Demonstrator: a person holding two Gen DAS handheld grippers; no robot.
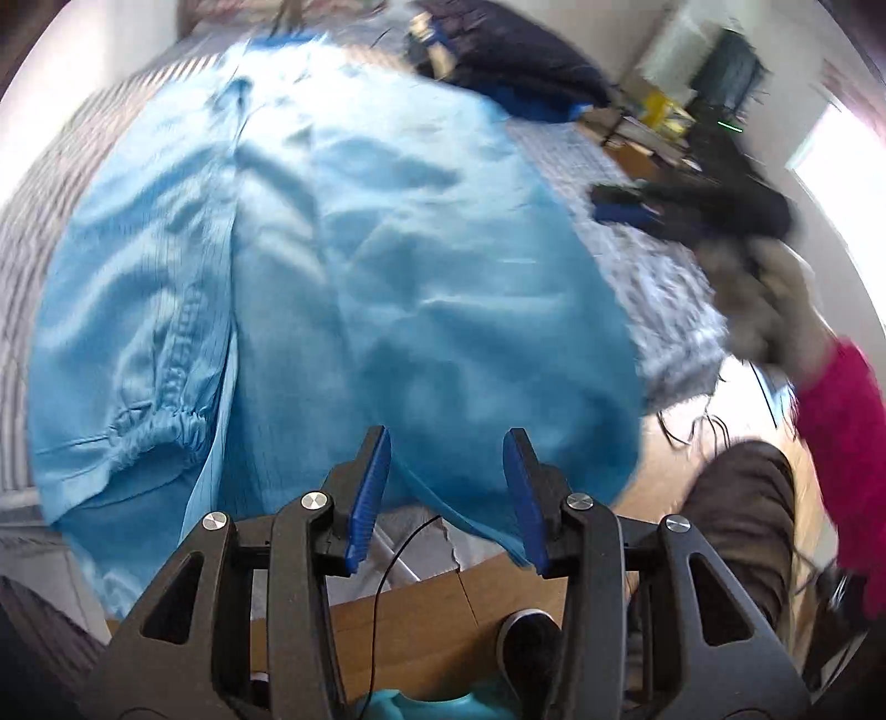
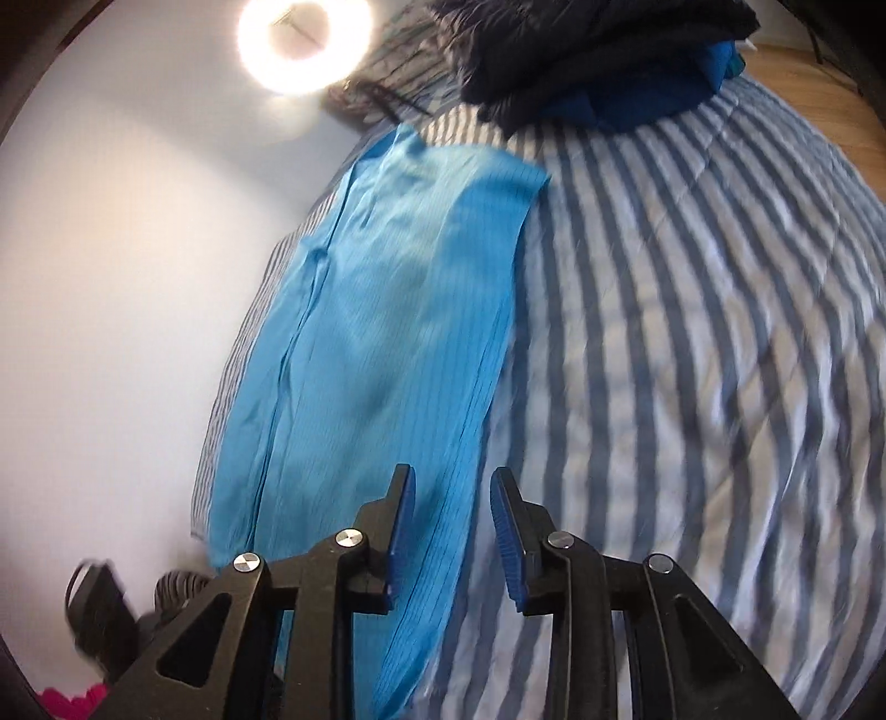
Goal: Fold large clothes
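A bedroom at home: a big bed with a blue-and-white striped blanket (image 2: 692, 332), dark folded clothes (image 2: 598, 61) piled on it.

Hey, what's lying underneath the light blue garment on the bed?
The light blue garment lies spread on a blue-and-white striped bedspread, which shows around its edges. Whatever sits beneath the cloth's middle is covered and cannot be seen.

A bright round ceiling lamp (image 2: 304, 41) is shining above a plain white wall (image 2: 127, 266). A blue-and-white striped bed cover (image 2: 692, 360) is lying over the bed. A light brown wooden floor (image 1: 421, 615) is showing below, and a bright window (image 1: 841, 171) is glowing at the right.
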